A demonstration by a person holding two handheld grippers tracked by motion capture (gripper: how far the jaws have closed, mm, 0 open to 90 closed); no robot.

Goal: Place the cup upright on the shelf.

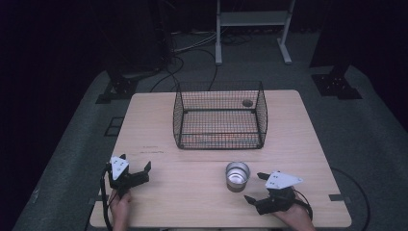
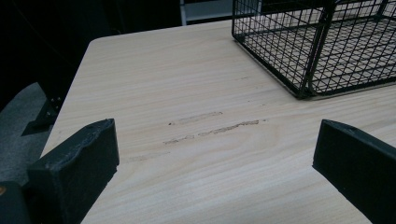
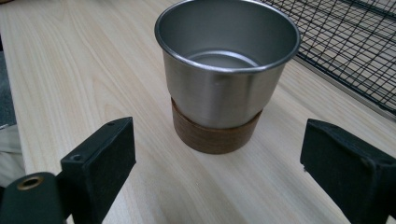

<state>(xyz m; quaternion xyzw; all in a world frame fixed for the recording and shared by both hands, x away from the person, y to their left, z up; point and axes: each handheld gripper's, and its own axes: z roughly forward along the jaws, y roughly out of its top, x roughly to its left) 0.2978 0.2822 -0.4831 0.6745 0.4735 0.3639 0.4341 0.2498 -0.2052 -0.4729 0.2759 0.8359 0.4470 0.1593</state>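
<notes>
Steel cup (image 3: 227, 70) stands before the wire basket (image 1: 220, 115) — claws apart.

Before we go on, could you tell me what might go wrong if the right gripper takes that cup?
1. The cup is smooth metal and tapers toward its brown base, so it may slip in the right gripper's open fingers.
2. It stands upright and alone on the table; a lopsided touch could tip it.
3. The wire basket has tall walls, so a low carry might snag the rim.

Small round object (image 1: 247, 102) in basket (image 1: 179, 115), unidentifiable
</notes>
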